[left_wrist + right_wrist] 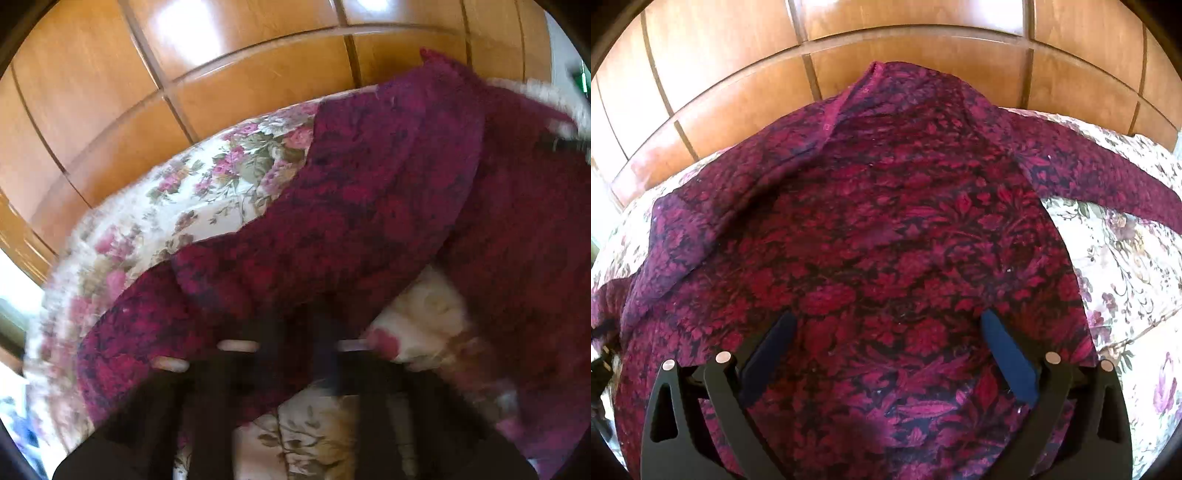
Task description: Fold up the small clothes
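Observation:
A dark red garment with a black leaf pattern (886,240) lies spread on a floral bedspread (1115,258). My right gripper (888,317) is open, its blue-padded fingers (1008,354) wide apart just above the garment's near part. In the left wrist view, which is blurred, my left gripper (299,325) is shut on a lifted part of the same garment (369,206). The cloth drapes over the fingertips and hides them. A sleeve (1108,177) stretches to the right over the bedspread.
A glossy wooden panelled headboard (908,48) stands right behind the bed in both views. The floral bedspread (192,199) shows to the left of the lifted cloth. Bright window light sits at the far left (14,273).

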The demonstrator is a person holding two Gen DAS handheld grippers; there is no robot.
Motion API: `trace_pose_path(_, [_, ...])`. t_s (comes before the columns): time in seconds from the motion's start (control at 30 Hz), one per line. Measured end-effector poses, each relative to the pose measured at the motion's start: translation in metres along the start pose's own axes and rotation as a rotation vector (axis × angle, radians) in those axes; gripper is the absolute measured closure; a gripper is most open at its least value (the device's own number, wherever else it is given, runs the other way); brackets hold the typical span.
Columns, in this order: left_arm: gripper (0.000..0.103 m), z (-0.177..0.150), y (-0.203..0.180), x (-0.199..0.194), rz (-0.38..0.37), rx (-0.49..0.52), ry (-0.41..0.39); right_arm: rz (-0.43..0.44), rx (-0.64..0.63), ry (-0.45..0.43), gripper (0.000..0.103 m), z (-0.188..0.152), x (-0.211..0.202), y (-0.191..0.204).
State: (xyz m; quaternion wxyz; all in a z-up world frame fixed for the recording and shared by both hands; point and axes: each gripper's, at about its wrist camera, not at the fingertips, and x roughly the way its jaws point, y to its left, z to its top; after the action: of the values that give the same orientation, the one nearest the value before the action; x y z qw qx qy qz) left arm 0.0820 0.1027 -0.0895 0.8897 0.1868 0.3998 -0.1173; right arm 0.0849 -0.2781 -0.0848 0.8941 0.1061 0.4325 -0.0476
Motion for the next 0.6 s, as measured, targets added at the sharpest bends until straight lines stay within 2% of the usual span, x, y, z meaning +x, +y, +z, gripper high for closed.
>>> trace_pose_path(0.03, [0.103, 0.006, 0.005, -0.007, -0.01, -0.018, -0.016, 0.001, 0.0, -0.004, 0.002, 0.001, 0.0, -0.001])
trace_pose_path(0.13, [0.103, 0.031, 0.042, -0.035, -0.094, -0.156, -0.082, 0.0, -0.004, -0.013, 0.002, 0.001, 0.001, -0.001])
trace_pose_path(0.2, [0.103, 0.052, 0.081, -0.05, -0.131, -0.295, -0.138, -0.001, -0.006, -0.02, 0.002, 0.0, 0.001, 0.0])
trace_pose_path(0.27, [0.103, 0.076, 0.122, -0.056, -0.124, -0.421, -0.179, -0.006, -0.009, -0.025, 0.002, -0.001, 0.002, 0.0])
trace_pose_path(0.37, [0.103, 0.106, 0.174, -0.04, -0.027, -0.523, -0.177, -0.007, -0.009, -0.032, 0.002, -0.002, 0.001, 0.0])
trace_pose_path(0.47, [0.103, 0.127, 0.204, -0.013, 0.044, -0.568, -0.135, -0.002, -0.005, -0.035, 0.002, -0.003, 0.001, -0.001])
trace_pose_path(0.53, [0.103, 0.131, 0.206, -0.011, -0.004, -0.593, -0.151, 0.001, -0.002, -0.038, 0.002, -0.004, 0.001, -0.001])
trace_pose_path(0.6, [0.101, 0.129, 0.192, -0.017, -0.015, -0.551, -0.182, -0.002, -0.002, -0.04, 0.002, -0.004, 0.001, -0.001])
